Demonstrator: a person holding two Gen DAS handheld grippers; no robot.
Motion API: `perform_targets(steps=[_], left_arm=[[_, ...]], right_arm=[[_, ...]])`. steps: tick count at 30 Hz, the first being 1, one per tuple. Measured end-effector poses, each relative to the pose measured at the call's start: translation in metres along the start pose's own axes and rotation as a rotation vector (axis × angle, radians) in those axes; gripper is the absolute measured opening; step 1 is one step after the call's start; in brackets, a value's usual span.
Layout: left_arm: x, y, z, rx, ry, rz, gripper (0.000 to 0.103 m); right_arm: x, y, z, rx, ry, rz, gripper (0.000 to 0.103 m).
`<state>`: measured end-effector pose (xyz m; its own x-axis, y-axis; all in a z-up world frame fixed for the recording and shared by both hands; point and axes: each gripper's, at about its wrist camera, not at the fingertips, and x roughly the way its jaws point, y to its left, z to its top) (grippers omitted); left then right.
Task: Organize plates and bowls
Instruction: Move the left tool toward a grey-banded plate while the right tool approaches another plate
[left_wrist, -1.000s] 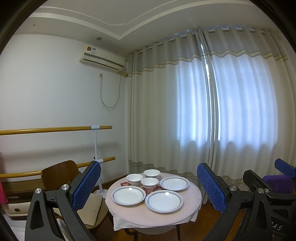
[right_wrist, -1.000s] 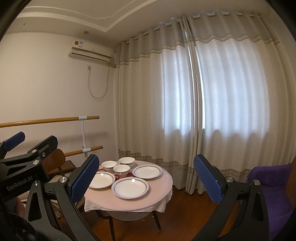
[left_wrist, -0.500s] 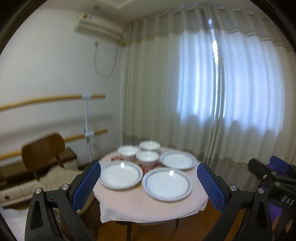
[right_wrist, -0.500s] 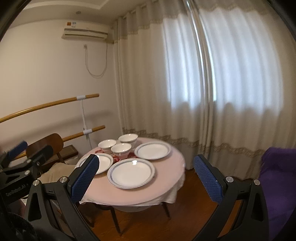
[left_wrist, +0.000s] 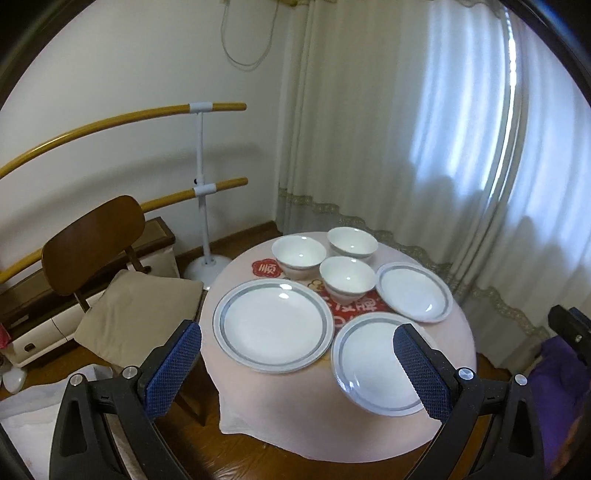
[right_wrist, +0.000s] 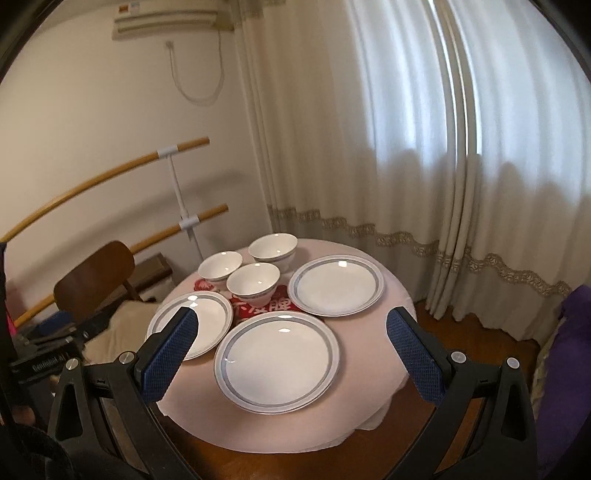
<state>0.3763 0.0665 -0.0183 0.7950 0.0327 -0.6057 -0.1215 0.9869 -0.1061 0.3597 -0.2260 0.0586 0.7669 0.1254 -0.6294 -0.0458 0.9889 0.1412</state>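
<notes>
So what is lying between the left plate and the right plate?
A red mat and the nearest bowl on it, seen in the right wrist view.

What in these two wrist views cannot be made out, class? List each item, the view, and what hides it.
- Red mat lettering: both views, covered by bowls and plates.
- Nearest plate: left wrist view, right edge behind the left hand-held gripper finger.
- Left plate: right wrist view, near rim behind the right hand-held gripper finger.
- Table legs: both views, hidden under the cloth.
- Air conditioner: right wrist view, cut off by the top edge.
</notes>
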Motion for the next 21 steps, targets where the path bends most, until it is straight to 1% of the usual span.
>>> perform_targets(steps=[2, 4, 7, 9, 11, 12, 14, 15, 16, 18, 19, 21], left_arm=[[-0.003, -0.004, 0.023, 0.009, 0.052, -0.024, 0.102], [0.000, -0.002, 0.047, -0.009, 0.121, -0.051, 0.102], [0.003, 0.010, 0.070, -0.016, 0.192, -0.059, 0.102], [0.012, 0.015, 0.080, -0.015, 0.244, -0.051, 0.101], [0.025, 0.018, 0.089, -0.023, 0.281, -0.069, 0.101], [0.033, 0.017, 0.092, -0.010, 0.309, -0.069, 0.101], [0.048, 0.014, 0.104, 0.031, 0.327, -0.060, 0.101], [0.058, 0.011, 0.106, 0.051, 0.335, -0.049, 0.101], [0.069, 0.008, 0.108, 0.063, 0.359, -0.038, 0.100], [0.087, 0.004, 0.112, 0.042, 0.406, -0.039, 0.100], [0.096, 0.001, 0.113, 0.034, 0.417, -0.037, 0.100], [0.119, -0.010, 0.122, 0.042, 0.440, -0.002, 0.099]], right_arm=[[-0.001, 0.001, 0.013, -0.015, 0.042, -0.017, 0.103], [0.000, 0.002, 0.026, -0.029, 0.096, -0.024, 0.103], [0.007, 0.007, 0.034, -0.048, 0.168, -0.040, 0.103], [0.013, 0.011, 0.033, -0.063, 0.213, -0.060, 0.103], [0.023, 0.010, 0.029, -0.064, 0.247, -0.077, 0.103], [0.029, 0.009, 0.027, -0.062, 0.265, -0.084, 0.103], [0.044, 0.005, 0.021, -0.060, 0.305, -0.089, 0.103], [0.051, 0.004, 0.018, -0.060, 0.323, -0.087, 0.103], [0.058, 0.001, 0.014, -0.060, 0.339, -0.087, 0.103], [0.078, -0.007, 0.006, -0.062, 0.390, -0.078, 0.103], [0.088, -0.012, 0.003, -0.060, 0.407, -0.066, 0.103], [0.113, -0.025, -0.003, -0.059, 0.444, -0.039, 0.102]])
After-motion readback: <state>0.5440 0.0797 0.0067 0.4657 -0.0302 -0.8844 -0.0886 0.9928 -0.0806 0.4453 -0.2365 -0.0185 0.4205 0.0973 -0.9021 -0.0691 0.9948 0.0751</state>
